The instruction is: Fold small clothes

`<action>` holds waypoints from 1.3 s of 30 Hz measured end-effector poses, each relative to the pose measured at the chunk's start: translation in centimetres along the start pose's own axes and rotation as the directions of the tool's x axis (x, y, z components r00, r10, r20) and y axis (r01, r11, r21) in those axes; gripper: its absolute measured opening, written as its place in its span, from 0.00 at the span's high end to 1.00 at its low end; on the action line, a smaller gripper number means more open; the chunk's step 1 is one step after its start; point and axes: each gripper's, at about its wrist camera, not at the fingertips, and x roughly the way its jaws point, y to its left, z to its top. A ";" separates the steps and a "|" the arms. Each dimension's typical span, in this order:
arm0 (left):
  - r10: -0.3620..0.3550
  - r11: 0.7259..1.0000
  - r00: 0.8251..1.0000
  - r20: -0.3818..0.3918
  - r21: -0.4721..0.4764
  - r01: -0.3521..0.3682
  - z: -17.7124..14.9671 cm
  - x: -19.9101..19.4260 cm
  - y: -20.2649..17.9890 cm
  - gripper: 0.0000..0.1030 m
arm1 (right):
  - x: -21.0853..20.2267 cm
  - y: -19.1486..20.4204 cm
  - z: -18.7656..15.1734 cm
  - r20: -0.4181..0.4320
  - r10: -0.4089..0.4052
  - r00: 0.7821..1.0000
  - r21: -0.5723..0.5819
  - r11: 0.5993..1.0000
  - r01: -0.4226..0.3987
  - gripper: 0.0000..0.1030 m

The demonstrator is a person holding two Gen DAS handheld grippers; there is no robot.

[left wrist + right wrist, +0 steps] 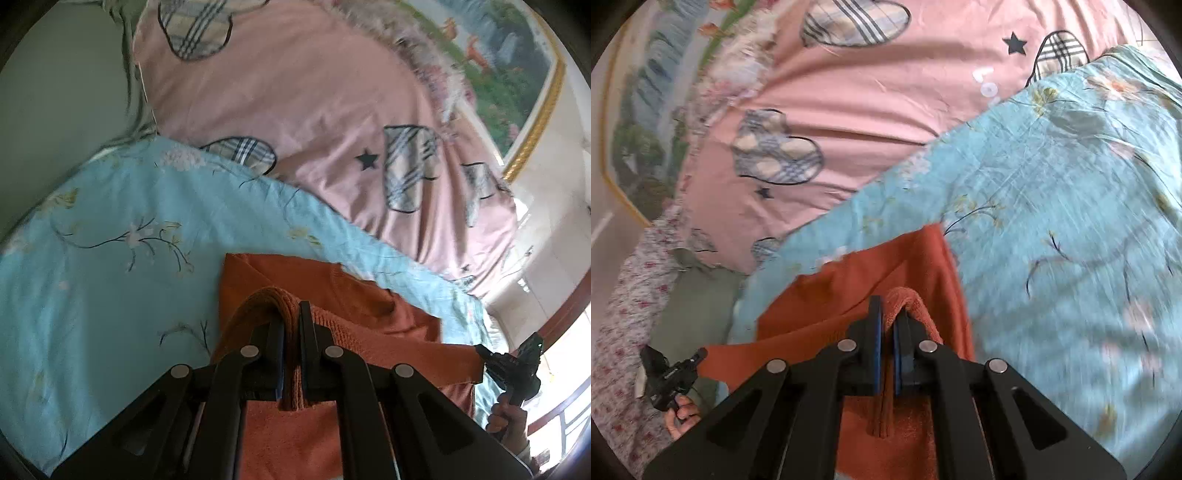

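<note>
A pink duvet cover [314, 110] with plaid hearts lies beyond both tongs, a light-blue floral sheet [110, 240] nearer. Over that sheet hangs the rust-orange garment [332, 291], stretched between them (ribbed edge bunched in each). The left gripper [291, 321] and right gripper [887, 314] each clamp that edge tightly.

Ahead of our fingers lies a blue flowered sheet [110, 206]; beyond it we see a pink quilt [295, 92] and a framed picture [509, 62].
</note>
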 end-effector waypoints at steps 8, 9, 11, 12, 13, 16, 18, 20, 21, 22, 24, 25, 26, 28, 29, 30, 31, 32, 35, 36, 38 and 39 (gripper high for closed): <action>0.068 0.996 0.989 -0.131 -0.042 -0.074 -0.5 7.8 3.0 0.95 | 6.0 -2.9 -0.5 -0.140 -0.075 0.987 0.042 0.996 0.081 0.91; 0.062 0.997 0.989 -0.133 -0.039 -0.068 -0.9 7.7 3.0 0.93 | 5.0 -3.0 -0.6 -0.116 -0.059 0.991 0.057 0.996 0.066 0.89; 0.025 0.999 0.991 -0.134 -0.022 -0.028 -2.1 6.4 2.4 0.88 | 2.2 -2.3 -0.8 -0.046 -0.087 0.995 0.034 0.995 0.089 0.79; 0.011 1.000 0.990 -0.139 -0.005 -0.011 -2.8 5.7 1.9 0.77 | 1.0 -1.9 -1.1 -0.019 -0.100 0.995 0.018 0.995 0.100 0.75; -0.001 1.000 0.990 -0.140 0.011 0.002 -3.9 4.9 1.2 0.66 | 0.1 -1.2 -1.4 0.001 -0.103 0.995 -0.001 0.995 0.103 0.69; -0.068 0.996 0.983 -0.171 0.051 0.077 -7.3 3.4 -1.3 0.57 | -0.4 2.9 -4.2 -0.075 0.001 0.997 -0.162 0.987 -0.013 0.68; -0.046 0.989 0.974 -0.222 0.130 0.076 -10.0 4.2 -3.9 0.51 | 2.4 6.1 -7.4 -0.248 0.006 0.969 -0.294 0.952 -0.081 0.68; -0.001 0.980 0.962 -0.272 0.193 0.056 -11.4 6.1 -5.3 0.50 | 5.2 7.5 -9.5 -0.358 -0.050 0.932 -0.388 0.916 -0.100 0.68; 0.044 0.975 0.956 -0.291 0.223 0.023 -11.6 7.2 -5.6 0.50 | 6.3 7.8 -10.0 -0.376 -0.096 0.922 -0.434 0.897 -0.084 0.68; 0.075 0.971 0.947 -0.313 0.240 0.003 -11.5 8.3 -5.7 0.50 | 7.1 8.0 -10.2 -0.370 -0.149 0.917 -0.482 0.875 -0.053 0.70; 0.086 0.970 0.941 -0.326 0.242 -0.005 -10.1 9.8 -5.7 0.49 | 8.6 7.7 -8.9 -0.336 -0.194 0.922 -0.514 0.858 -0.007 0.71; 0.101 0.970 0.940 -0.325 0.241 -0.021 -8.9 10.7 -5.6 0.50 | 8.9 7.4 -7.8 -0.313 -0.203 0.928 -0.499 0.867 0.022 0.72; 0.110 0.970 0.943 -0.313 0.241 -0.033 -7.6 11.5 -5.5 0.51 | 9.3 7.0 -6.3 -0.276 -0.225 0.934 -0.479 0.875 0.069 0.72; 0.136 0.969 0.954 -0.268 0.235 -0.072 -4.4 13.1 -4.9 0.55 | 9.4 6.1 -3.1 -0.185 -0.250 0.951 -0.422 0.894 0.153 0.72; 0.158 0.969 0.956 -0.247 0.227 -0.102 -3.2 13.5 -4.6 0.54 | 9.0 5.5 -1.4 -0.138 -0.236 0.962 -0.365 0.915 0.172 0.72; 0.183 0.969 0.957 -0.225 0.206 -0.137 -1.7 13.9 -4.0 0.56 | 8.6 4.9 -0.1 -0.105 -0.213 0.971 -0.310 0.935 0.171 0.72; 0.184 0.976 0.962 -0.201 0.156 -0.154 0.1 14.0 -3.1 0.56 | 8.1 4.5 0.7 -0.076 -0.210 0.975 -0.272 0.945 0.182 0.72; 0.176 0.981 0.968 -0.182 0.113 -0.157 1.2 13.7 -2.4 0.56 | 7.2 4.3 1.4 -0.023 -0.241 0.970 -0.240 0.944 0.229 0.70; 0.163 0.987 0.979 -0.122 0.027 -0.161 2.6 11.6 -0.6 0.56 | 4.6 3.5 1.4 0.037 -0.226 0.974 -0.167 0.959 0.229 0.69; 0.154 0.988 0.982 -0.107 0.011 -0.153 2.6 10.5 0.0 0.55 | 3.6 3.2 0.9 0.043 -0.209 0.977 -0.151 0.965 0.213 0.69; 0.146 0.989 0.985 -0.092 -0.009 -0.147 1.4 8.3 1.0 0.54 | 2.3 3.0 -0.4 0.047 -0.189 0.981 -0.131 0.972 0.194 0.69; 0.139 0.990 0.986 -0.091 -0.022 -0.141 0.2 7.1 1.5 0.54 | 1.4 3.0 -1.2 0.044 -0.174 0.984 -0.130 0.975 0.178 0.69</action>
